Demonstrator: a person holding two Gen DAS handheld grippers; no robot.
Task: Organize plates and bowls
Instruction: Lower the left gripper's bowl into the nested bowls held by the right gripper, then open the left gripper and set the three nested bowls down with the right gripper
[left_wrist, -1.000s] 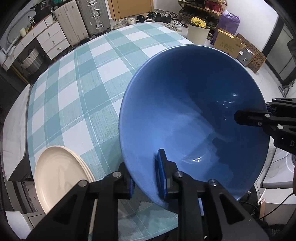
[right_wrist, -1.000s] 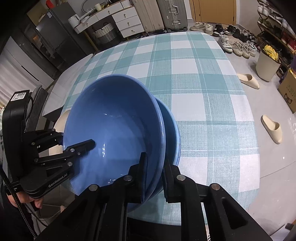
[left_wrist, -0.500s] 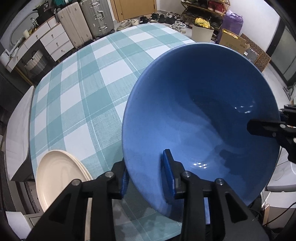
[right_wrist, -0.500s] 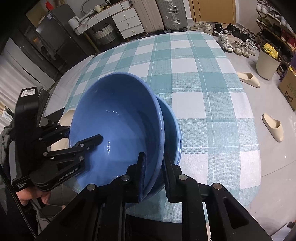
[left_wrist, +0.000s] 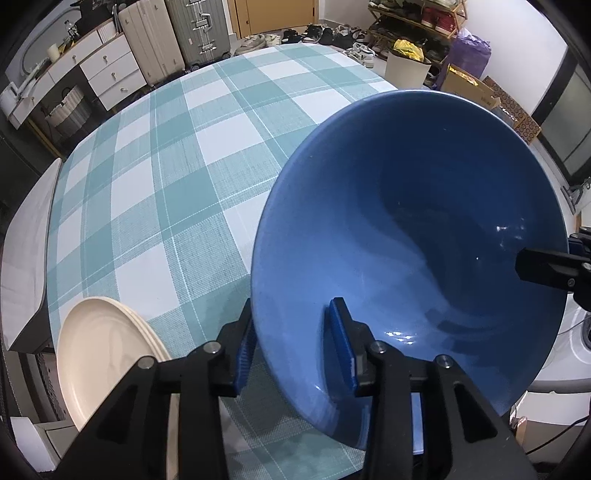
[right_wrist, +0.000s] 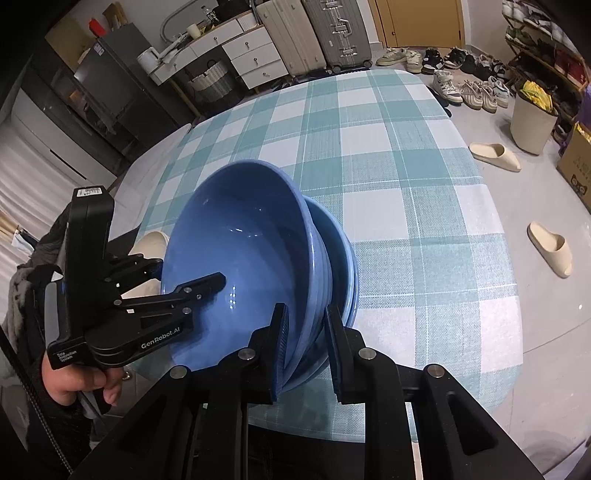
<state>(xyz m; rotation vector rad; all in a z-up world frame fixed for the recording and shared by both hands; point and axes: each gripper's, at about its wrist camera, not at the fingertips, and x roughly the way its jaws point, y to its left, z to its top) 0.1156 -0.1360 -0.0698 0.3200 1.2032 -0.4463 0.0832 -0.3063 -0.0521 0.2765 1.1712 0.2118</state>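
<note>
The left tool (left_wrist: 290, 317) is opening; its jaws stand astride the near rim of the upper blue glazed bowl (left_wrist: 406, 221), one pad inside and one outside, and neither looks to press on it. The right tool (right_wrist: 306, 310) is narrow, straddling the rim on the opposite side; whether its pads bear on the wall cannot be told. The upper blue glazed bowl sits tilted in the lower blue glazed bowl (right_wrist: 345, 266), which rests near the near edge of the table (left_wrist: 184, 166) with its teal-and-white checked cloth; the stack of cream round plates (left_wrist: 99, 354) lies at the near left corner, apart from the bowls.

The step looks like releasing the nested bowl. To do it well, let the bowl settle level in its mate before either tool lets go fully; open wide enough that no pad drags the rim; draw each tool straight up and back, since a sideways pull could tip the pair toward the near edge.
</note>
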